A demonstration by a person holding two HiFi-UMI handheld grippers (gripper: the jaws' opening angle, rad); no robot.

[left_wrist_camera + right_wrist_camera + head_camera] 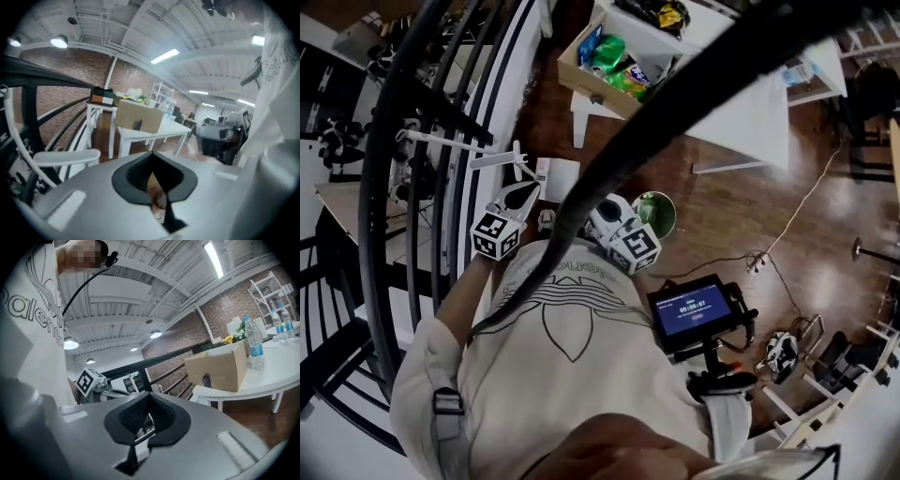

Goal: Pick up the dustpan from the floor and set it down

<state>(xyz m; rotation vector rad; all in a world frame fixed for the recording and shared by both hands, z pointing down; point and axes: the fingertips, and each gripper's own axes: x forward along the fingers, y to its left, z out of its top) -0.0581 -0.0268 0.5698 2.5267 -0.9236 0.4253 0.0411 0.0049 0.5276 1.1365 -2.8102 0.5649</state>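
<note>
I cannot pick out a dustpan for certain. A white long-handled thing (478, 155) lies by the railing and shows as a white bar (65, 157) in the left gripper view; what it is I cannot tell. I hold both grippers up in front of my chest. My left gripper (528, 187) (151, 154) has its jaws shut, tips together, with nothing between them. My right gripper (607, 211) (150, 394) is also shut and holds nothing. Each gripper appears in the other's view: the right one (220, 136) and the left one's marker cube (89, 380).
A black curved railing (422, 141) runs along the left. A white table (741, 112) carries a cardboard box (609, 66) of packets. A round green thing (656, 214) sits on the wooden floor. A small screen (694, 309) hangs at my waist, and a cable (797, 211) trails across the floor.
</note>
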